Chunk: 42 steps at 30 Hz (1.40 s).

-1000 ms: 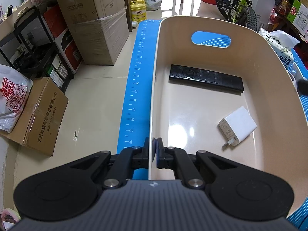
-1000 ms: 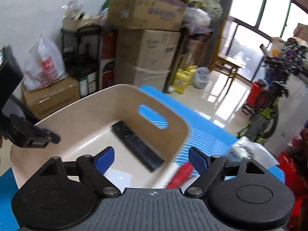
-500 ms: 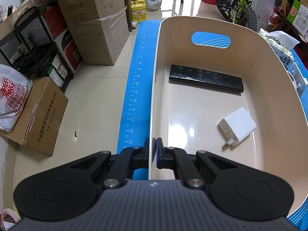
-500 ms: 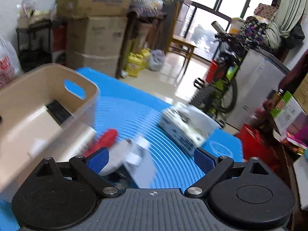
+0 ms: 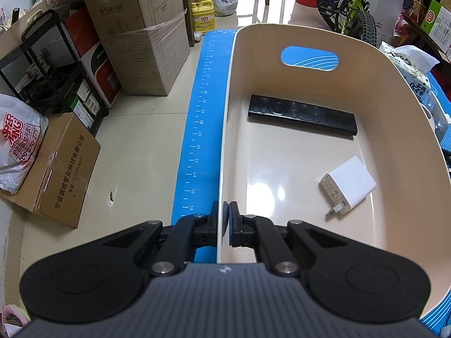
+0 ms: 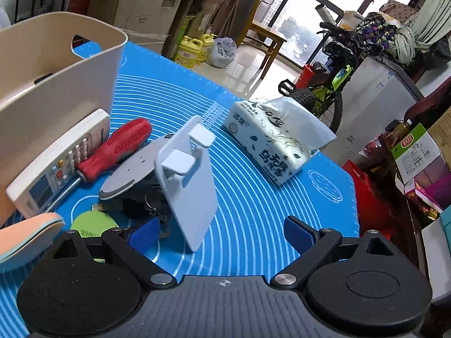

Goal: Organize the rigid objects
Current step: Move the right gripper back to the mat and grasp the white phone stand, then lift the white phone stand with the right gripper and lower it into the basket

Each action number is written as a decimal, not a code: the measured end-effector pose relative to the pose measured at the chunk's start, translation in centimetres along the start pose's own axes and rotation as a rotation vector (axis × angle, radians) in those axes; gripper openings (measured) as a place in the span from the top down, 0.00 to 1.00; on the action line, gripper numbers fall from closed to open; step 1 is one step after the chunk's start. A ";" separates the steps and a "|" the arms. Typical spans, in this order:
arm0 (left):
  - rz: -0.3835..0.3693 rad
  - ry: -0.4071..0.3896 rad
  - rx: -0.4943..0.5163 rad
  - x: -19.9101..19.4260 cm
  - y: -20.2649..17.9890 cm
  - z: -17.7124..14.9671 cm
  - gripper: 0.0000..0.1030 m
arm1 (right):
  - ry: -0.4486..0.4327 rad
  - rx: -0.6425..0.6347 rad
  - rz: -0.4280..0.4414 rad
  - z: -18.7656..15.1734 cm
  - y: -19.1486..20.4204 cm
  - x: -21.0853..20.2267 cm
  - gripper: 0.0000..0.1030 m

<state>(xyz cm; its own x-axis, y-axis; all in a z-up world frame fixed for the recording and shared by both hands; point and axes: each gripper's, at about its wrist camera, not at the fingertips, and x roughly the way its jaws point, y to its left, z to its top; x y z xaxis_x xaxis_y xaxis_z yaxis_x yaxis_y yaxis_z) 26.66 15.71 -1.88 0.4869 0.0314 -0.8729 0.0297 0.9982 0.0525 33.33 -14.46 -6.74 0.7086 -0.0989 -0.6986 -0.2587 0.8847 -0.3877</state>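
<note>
The left gripper (image 5: 225,219) pinches the beige bin (image 5: 310,36) wall at lower centre; the right gripper (image 6: 222,235) – jaws wide, empty – hangs over the white stand (image 6: 187,180) at centre; picking comes next, I think – closing on its plate.

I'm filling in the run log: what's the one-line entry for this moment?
left gripper: shut on bin wall | right gripper: open, over white stand | in bin: black remote, charger

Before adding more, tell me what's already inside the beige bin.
Inside the beige bin lie a black remote near the far wall and a white charger, apart on its floor. The near end is hidden behind the left gripper, clamped on the rim.
</note>
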 end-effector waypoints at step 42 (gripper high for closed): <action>0.012 -0.003 0.008 -0.1 -0.3 -0.1 0.94 | -0.217 0.268 -0.032 -1.7 -1.5 -0.1 0.87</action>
<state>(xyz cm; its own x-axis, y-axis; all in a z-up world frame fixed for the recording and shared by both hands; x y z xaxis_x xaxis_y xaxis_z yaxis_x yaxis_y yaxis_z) 26.56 15.41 -1.88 0.4898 0.0432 -0.8708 0.0304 0.9973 0.0666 32.49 -16.56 -7.09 0.8441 -0.0545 -0.5334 -0.0733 0.9737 -0.2156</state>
